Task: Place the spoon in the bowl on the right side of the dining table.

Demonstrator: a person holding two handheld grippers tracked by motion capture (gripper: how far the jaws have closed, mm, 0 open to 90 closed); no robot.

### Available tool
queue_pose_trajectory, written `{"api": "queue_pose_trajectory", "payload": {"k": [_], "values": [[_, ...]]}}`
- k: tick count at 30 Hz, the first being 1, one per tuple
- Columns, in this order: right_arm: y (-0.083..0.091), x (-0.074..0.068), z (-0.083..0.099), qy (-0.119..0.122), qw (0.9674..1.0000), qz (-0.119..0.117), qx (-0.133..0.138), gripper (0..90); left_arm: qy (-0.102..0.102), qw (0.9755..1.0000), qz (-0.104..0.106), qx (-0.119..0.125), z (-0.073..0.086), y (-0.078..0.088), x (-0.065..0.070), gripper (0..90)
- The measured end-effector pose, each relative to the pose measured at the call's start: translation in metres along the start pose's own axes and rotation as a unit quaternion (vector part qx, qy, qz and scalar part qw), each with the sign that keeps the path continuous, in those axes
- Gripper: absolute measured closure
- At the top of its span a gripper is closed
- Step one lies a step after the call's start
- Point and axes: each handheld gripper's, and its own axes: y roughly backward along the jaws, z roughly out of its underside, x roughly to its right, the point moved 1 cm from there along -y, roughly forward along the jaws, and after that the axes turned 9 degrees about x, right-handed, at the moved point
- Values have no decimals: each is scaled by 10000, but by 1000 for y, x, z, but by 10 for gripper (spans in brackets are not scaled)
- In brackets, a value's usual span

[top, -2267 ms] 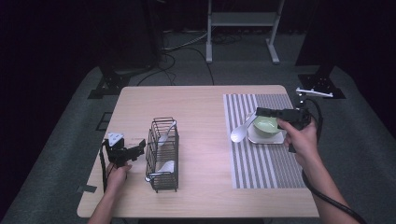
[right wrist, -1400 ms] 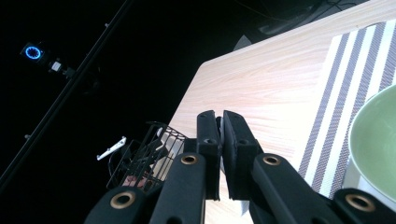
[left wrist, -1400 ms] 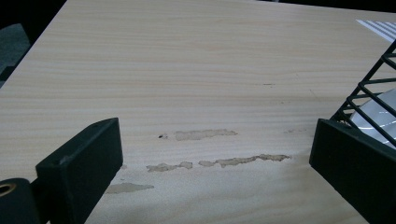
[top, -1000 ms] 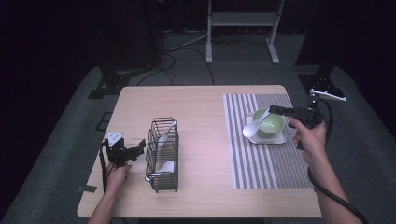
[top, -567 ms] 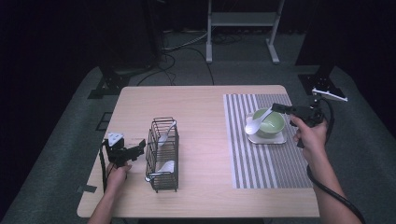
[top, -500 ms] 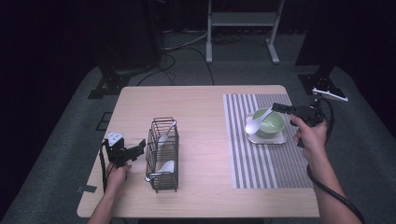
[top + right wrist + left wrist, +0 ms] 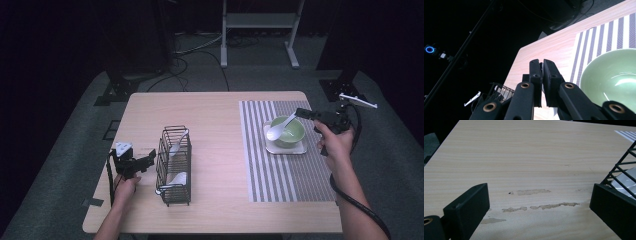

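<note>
1. Pale wood table (image 7: 215,112) carrying a striped placemat (image 7: 287,175) on the 3 o'clock half and a black wire rack (image 7: 175,165) toward 8 o'clock.
2. Green bowl (image 7: 289,132) on a white square plate (image 7: 300,149), sitting on the mat near its 12 o'clock end.
3. White spoon (image 7: 279,127) held by its handle in the right gripper (image 7: 300,112), scoop end at the bowl's 9 o'clock rim; jaws clamped tight on the handle, pressed almost together in the right gripper view (image 7: 541,75).
4. Compared with 2.3 s ago: spoon lifted off the mat from the plate's 9 o'clock side and carried up over the bowl, right hand (image 7: 336,142) shifted toward 3 o'clock.
5. Left gripper (image 7: 145,162) unmoved since then, at the rack's 9 o'clock side, jaws spread wide on bare wood, one jaw just beside the wire.
6. Two more white spoons (image 7: 176,145) inside the rack, unchanged.
</note>
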Motion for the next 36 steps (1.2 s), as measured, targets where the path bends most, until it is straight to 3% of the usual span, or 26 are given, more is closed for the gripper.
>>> {"api": "queue_pose_trajectory", "payload": {"k": [36], "values": [[10,21,-16,-176,9984,405,345,859,-2,10000,-3,-3,0,0,0,16]]}}
